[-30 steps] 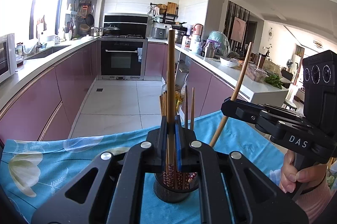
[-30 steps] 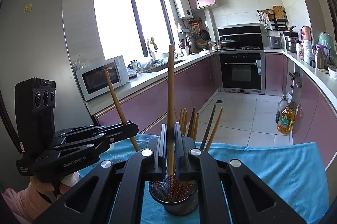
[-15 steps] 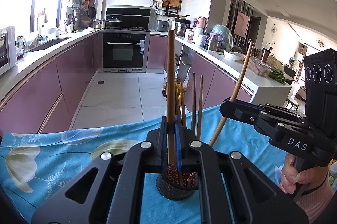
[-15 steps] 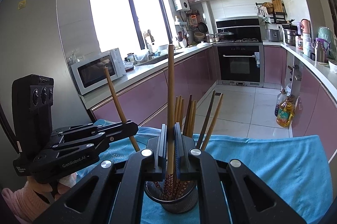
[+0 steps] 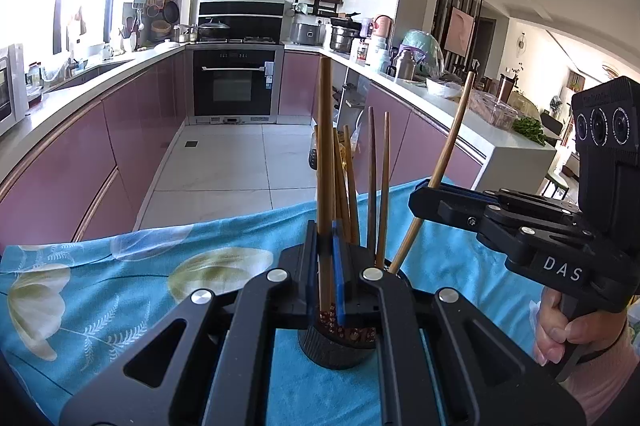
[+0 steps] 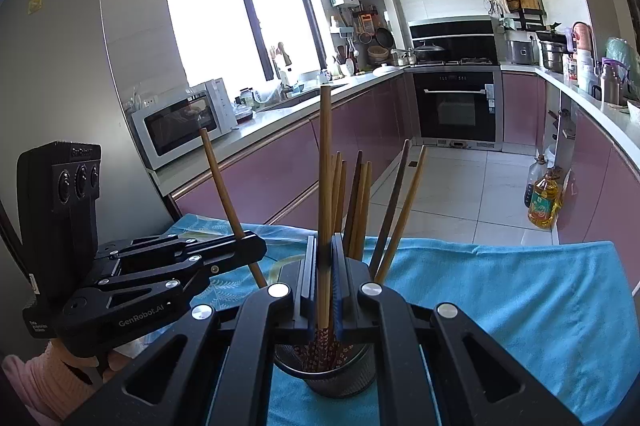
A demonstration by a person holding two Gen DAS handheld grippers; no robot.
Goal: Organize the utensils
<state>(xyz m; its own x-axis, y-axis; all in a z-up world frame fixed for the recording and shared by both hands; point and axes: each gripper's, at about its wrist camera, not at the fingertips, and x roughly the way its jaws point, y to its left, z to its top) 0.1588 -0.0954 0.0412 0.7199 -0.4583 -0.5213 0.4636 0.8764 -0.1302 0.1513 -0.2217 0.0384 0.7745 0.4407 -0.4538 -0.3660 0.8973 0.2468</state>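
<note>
clamping one chopstick [image 5: 325, 162] upright, each tool [image 5: 326, 258] hangs over the holder [image 6: 324, 378].

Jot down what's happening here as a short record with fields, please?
place: kitchen with pink cabinets
surface: table under a blue floral cloth
container: dark mesh metal cup, upright on the cloth, holding several wooden chopsticks
left tool: shut on one long brown wooden chopstick, lower end over the cup
right tool: shut on another brown wooden chopstick, lower end in the cup
stage: both chopsticks gripped, not released
</note>
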